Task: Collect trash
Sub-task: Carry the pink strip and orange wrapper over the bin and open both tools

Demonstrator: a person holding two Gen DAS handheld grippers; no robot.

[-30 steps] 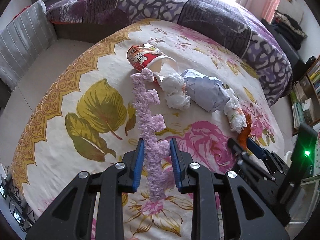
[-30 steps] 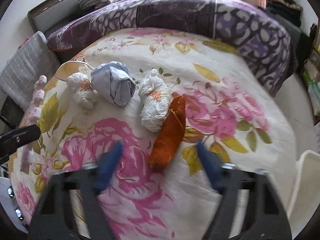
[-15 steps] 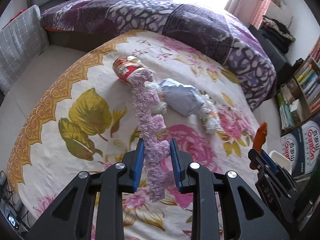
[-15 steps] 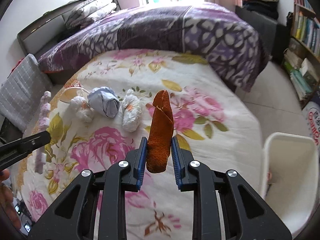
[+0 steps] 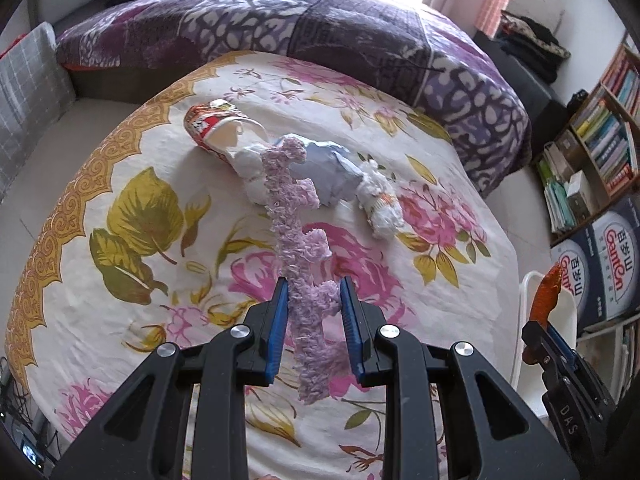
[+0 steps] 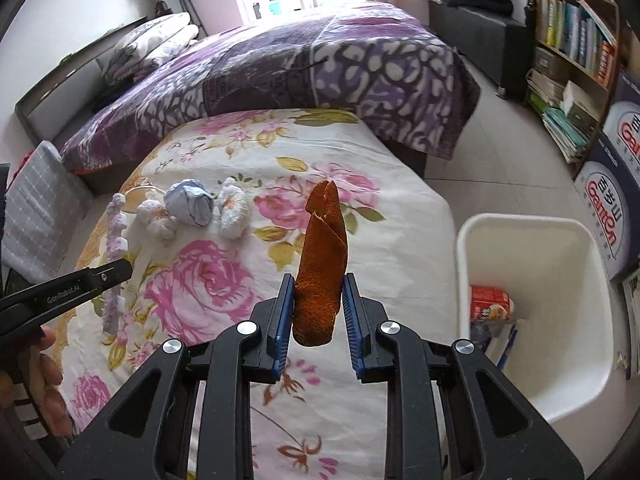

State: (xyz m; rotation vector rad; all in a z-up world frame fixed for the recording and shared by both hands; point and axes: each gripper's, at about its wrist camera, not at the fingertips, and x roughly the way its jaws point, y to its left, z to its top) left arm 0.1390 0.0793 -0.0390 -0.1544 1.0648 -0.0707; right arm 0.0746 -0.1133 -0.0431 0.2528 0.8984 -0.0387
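Observation:
My left gripper (image 5: 313,300) is shut on a long purple fuzzy strip (image 5: 298,236) and holds it up above the floral bed sheet. My right gripper (image 6: 318,300) is shut on an orange rolled piece (image 6: 322,256), lifted over the bed's edge left of a white bin (image 6: 532,240). On the sheet lie a red noodle cup (image 5: 212,126), a white crumpled wad (image 5: 252,184), a blue-grey paper ball (image 5: 328,176) and a white wrapper wad (image 5: 382,208). The purple strip (image 6: 114,240) also shows in the right wrist view.
The white bin holds a red packet (image 6: 490,304) and other scraps. A purple patterned quilt (image 6: 300,64) covers the far bed. Bookshelves (image 6: 576,52) and printed cartons (image 6: 608,200) stand at the right. A grey checked cushion (image 5: 28,80) lies at left.
Both grippers have risen and pulled back from the sheet with their pieces. The right gripper closed on the orange piece, lifted it and swung toward the white bin.

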